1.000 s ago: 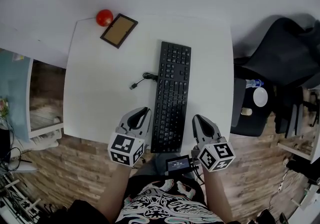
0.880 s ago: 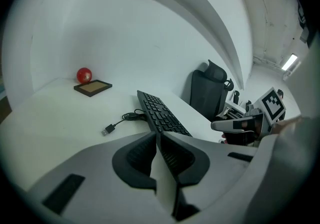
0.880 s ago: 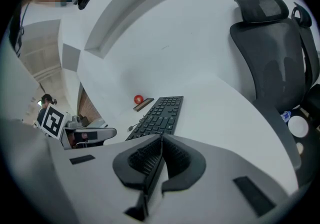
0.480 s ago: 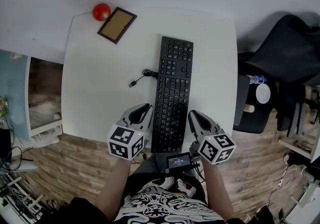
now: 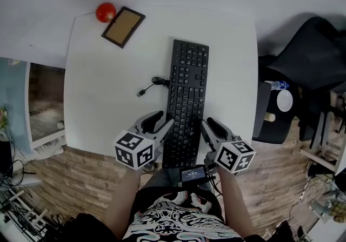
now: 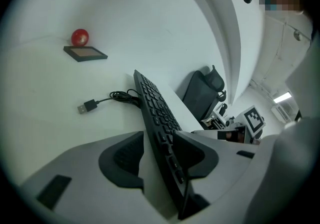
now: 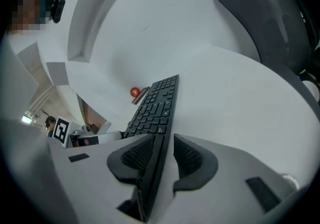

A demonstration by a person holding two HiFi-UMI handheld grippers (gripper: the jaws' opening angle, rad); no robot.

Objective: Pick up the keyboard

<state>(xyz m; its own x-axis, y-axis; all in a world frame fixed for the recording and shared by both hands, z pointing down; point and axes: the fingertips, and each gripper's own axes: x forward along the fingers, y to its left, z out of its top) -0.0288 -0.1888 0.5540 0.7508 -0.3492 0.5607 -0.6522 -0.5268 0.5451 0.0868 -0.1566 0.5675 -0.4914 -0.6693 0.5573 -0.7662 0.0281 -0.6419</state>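
A black keyboard [image 5: 186, 89] lies lengthwise on the white table [image 5: 102, 100], its near end at the front edge. My left gripper [image 5: 164, 123] straddles the keyboard's left long edge near that end. Its jaws are opening, and in the left gripper view the keyboard [image 6: 155, 103] passes edge-on between the pads of the left gripper [image 6: 157, 138] with a gap showing. My right gripper [image 5: 206, 125] straddles the right long edge. Its jaws are opening too; in the right gripper view the keyboard [image 7: 155, 105] runs between the pads of the right gripper [image 7: 163, 140], clear of the outer pad.
The keyboard's coiled USB cable [image 5: 154, 83] lies to its left. A red ball [image 5: 106, 12] and a brown framed board [image 5: 123, 26] sit at the far left corner. A black chair [image 5: 308, 57] and a white dish [image 5: 285, 101] stand right of the table.
Both grippers have come down and inward to the keyboard's near end. Their jaws, shut before, now stand apart around its long edges.
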